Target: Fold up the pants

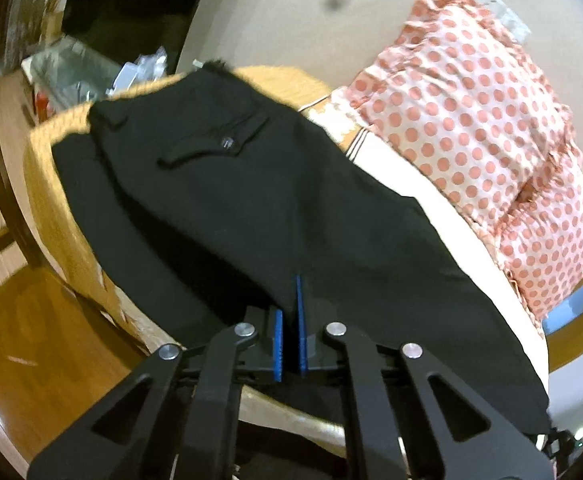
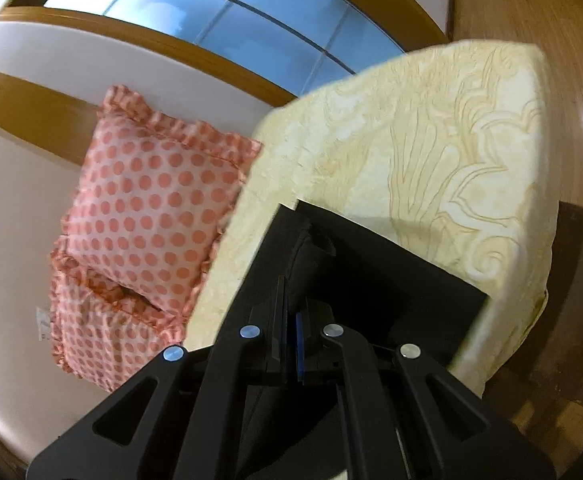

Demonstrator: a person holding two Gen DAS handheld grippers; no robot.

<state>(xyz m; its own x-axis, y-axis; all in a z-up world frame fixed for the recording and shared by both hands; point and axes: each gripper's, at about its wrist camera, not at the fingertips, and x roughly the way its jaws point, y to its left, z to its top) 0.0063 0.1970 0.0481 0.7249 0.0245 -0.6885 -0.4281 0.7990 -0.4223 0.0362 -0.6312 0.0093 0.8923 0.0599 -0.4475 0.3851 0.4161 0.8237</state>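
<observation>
Black pants (image 1: 251, 208) lie spread on a cream bed (image 1: 411, 172), back pocket with a button facing up at the far end. My left gripper (image 1: 289, 320) is shut on the near edge of the pants, blue pads pinching the cloth. In the right wrist view, my right gripper (image 2: 291, 320) is shut on another part of the black pants (image 2: 371, 272), which drape over the cream patterned mattress (image 2: 431, 140).
Two pink polka-dot pillows (image 1: 471, 120) lie against the wall by the bed and also show in the right wrist view (image 2: 151, 200). A window (image 2: 211, 4) is above. A wooden floor (image 1: 31, 340) and a cluttered box (image 1: 71, 68) lie left of the bed.
</observation>
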